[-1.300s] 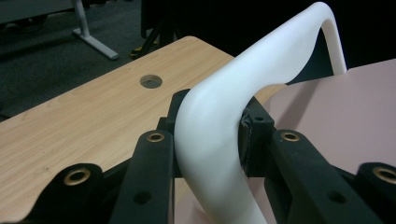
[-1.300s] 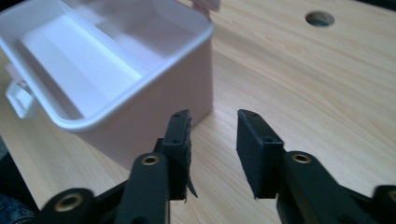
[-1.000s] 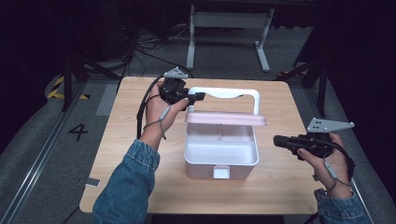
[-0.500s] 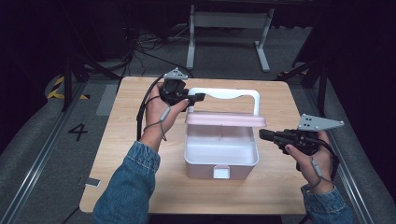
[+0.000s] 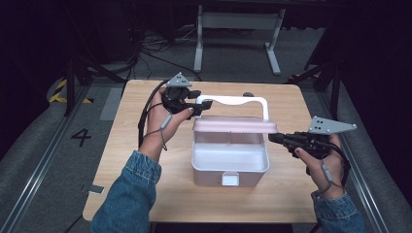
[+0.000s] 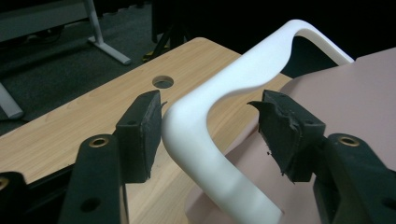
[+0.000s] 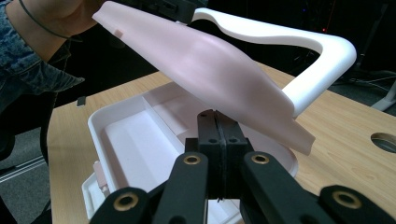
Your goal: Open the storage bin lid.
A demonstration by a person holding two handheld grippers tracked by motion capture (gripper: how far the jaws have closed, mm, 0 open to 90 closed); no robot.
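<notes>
- The box (image 5: 230, 162) sits mid-frame in the high view, on the table (image 5: 145, 184), with its pink lid (image 5: 234, 125) raised and tilted above the white tray.
- The left gripper (image 5: 197, 103), at upper centre-left of the high view, has its jaws apart on either side of the white handle's (image 6: 205, 121) corner. In the left gripper view one pad (image 6: 144, 128) is just beside the bend and the other stands clear of it. I judge the handle rests between the jaws without being pinched.
- The right gripper (image 5: 273, 139) is at centre-right, tips near the lid's right end. Its jaws are pressed together with nothing between them, pointing under the lid in the right gripper view.
- The step looks like holding the lid up by the handle while the right side comes in, though whether to open further or close I cannot tell.
- To do it well: keep the left jaws square on the bend so the handle cannot slip out sideways. Bring the right tips to the lid's underside or edge, not into the tray.
- Edges: the box's latch (image 5: 230, 179) faces the lower edge of the frame. A table hole (image 7: 385, 141) lies at the right of the right gripper view, beyond the lid.
- Room: bare table lies left and right of the box, with less behind the handle.
</notes>
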